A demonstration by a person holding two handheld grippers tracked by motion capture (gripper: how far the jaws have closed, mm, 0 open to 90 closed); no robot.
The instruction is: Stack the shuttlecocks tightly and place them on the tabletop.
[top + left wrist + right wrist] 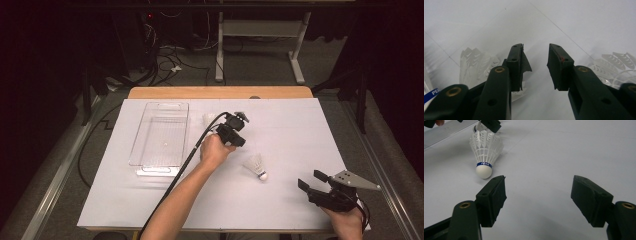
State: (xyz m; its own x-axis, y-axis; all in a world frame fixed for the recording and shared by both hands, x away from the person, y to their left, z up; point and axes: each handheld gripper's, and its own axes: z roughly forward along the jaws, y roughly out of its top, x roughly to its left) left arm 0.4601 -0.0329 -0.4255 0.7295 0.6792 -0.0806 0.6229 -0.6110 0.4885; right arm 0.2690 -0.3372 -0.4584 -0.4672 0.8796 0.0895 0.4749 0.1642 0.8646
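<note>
Black jaws of the left gripper [535, 67] are standing apart over bare table [280, 200], nothing between them. One shuttlecock [477, 63] is lying just beside them; another shuttlecock [256, 166] is lying mid-table. Right gripper [539, 200] is gaping, well apart.

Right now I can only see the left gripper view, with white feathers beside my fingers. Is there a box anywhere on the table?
Observer: Yes. A clear rectangular plastic tray lies on the left half of the white table.
Operator: Is anything in it?
Observer: No, it looks empty.
Operator: Where's my other gripper?
Observer: The right gripper is at the table's near right corner, with its fingers wide open and nothing between them.
Operator: Any more birdies?
Observer: A white feathered shuttlecock with a blue band and a round white cork lies just ahead of that gripper, not touching it.
</note>
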